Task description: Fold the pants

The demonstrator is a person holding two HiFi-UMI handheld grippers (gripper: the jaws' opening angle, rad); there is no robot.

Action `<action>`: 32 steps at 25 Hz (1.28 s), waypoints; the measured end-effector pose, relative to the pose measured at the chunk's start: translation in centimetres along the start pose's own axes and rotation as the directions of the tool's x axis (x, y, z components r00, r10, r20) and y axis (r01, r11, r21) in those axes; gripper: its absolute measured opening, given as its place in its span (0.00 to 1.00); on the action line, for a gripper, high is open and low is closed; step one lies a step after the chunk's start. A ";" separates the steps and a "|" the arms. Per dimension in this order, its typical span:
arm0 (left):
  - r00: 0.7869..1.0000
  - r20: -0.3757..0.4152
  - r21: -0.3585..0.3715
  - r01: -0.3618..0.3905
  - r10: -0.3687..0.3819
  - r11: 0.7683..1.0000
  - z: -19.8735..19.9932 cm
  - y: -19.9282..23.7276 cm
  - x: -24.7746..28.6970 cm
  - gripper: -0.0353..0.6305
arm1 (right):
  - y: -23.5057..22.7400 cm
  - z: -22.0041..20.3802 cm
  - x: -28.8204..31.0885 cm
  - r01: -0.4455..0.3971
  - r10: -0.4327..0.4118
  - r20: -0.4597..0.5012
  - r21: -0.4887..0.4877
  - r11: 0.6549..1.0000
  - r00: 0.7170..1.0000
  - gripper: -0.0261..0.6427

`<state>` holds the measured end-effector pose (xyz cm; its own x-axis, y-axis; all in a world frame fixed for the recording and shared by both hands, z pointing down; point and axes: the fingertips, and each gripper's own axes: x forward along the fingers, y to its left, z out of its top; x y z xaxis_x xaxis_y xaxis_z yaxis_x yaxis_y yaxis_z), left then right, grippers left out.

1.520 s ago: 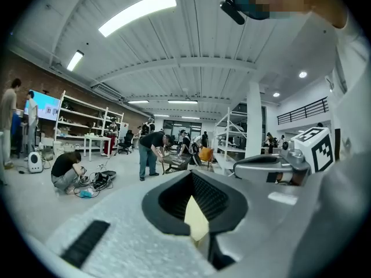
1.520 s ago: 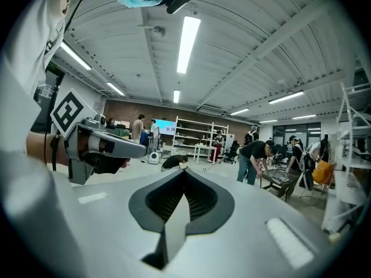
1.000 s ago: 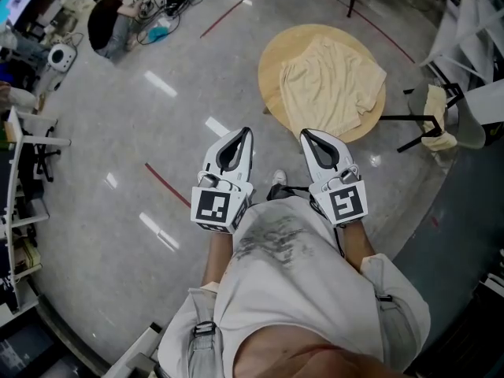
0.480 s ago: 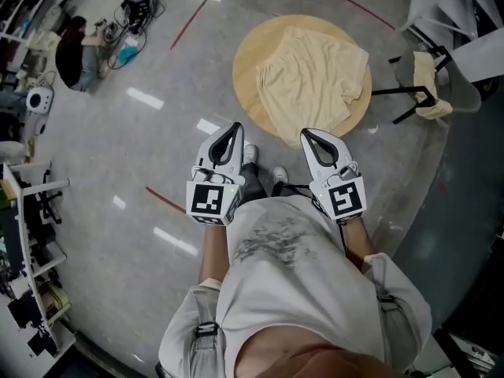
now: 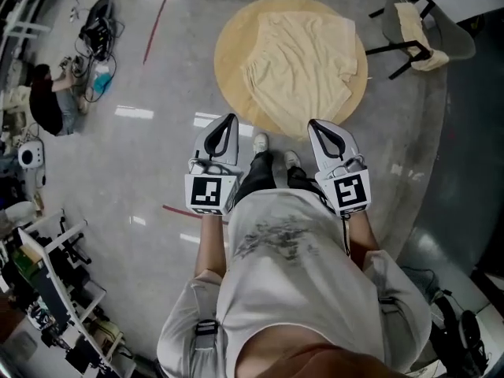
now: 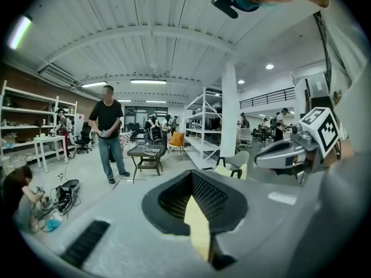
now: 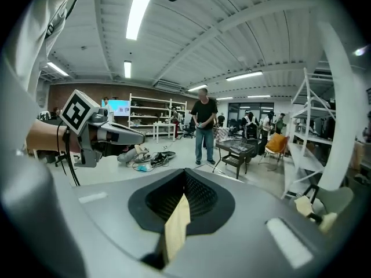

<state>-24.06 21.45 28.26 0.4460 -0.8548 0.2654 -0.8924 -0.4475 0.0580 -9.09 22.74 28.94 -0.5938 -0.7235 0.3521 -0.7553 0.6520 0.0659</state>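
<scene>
Okay, head view: person stands on the grey floor (image 5: 142, 164), both tongs held out in front of the chest, side by side, tips pointing toward 12 o'clock. Left tongs (image 5: 227, 124) pressed together, nothing between them; the left gripper view shows the same, left tongs (image 6: 194, 204) closed with only open room beyond. Right tongs (image 5: 316, 127) also pressed together and empty; in the right gripper view the right tongs (image 7: 182, 204) are closed too.

Pants (image 5: 303, 57), pale cream, lie rumpled on a round wooden surface (image 5: 232, 57) at 12 o'clock from the tongs. They cover the middle and the 3 o'clock half of the round top, and bare wood shows from 7 to 11 o'clock. Neither tongs touches the pants or the surface; both hang short of its near rim, above the person's shoes (image 5: 260, 142).

A chair (image 5: 441, 34) with a cream cloth (image 5: 416, 16) draped on it stands at 2 o'clock, apart from the surface. A seated person (image 5: 49, 105) with cables (image 5: 98, 22) close by is on the floor at 10 o'clock. The left gripper view shows a standing person (image 6: 109, 133) in a dark shirt at 10 o'clock, a small dark table (image 6: 146, 154) just beside them, and white shelving (image 6: 203, 129) behind.
</scene>
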 end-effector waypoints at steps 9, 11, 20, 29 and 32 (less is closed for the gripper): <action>0.983 -0.056 0.039 0.175 -0.172 0.984 -3.1 2.8 4.6 0.06 | -0.6 -3.0 2.5 0.126 -0.122 -0.086 0.050 0.991 0.989 0.05; 0.977 -0.057 0.036 0.205 -0.203 0.978 -3.4 3.3 5.4 0.06 | -0.7 -3.9 2.9 0.152 -0.145 -0.108 0.053 0.987 0.984 0.05; 0.935 -0.133 0.109 0.344 -0.330 0.932 -7.5 4.0 9.1 0.06 | -1.2 -9.8 4.7 0.238 -0.223 -0.254 0.032 0.971 0.941 0.06; 0.869 -0.284 0.205 0.467 -0.404 0.860 -14.1 3.6 13.5 0.06 | -1.9 -17.6 5.0 0.257 -0.221 -0.383 0.045 0.965 0.897 0.15; 0.852 -0.338 0.238 0.489 -0.400 0.840 -17.9 3.8 16.8 0.06 | -3.0 -21.8 6.1 0.238 -0.197 -0.421 0.047 0.970 0.885 0.18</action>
<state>-21.19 10.13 50.12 0.7137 -0.4604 0.5279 -0.5148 -0.8558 -0.0504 -4.43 21.31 51.29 -0.2598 -0.6734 0.6921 -0.8872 0.4495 0.1044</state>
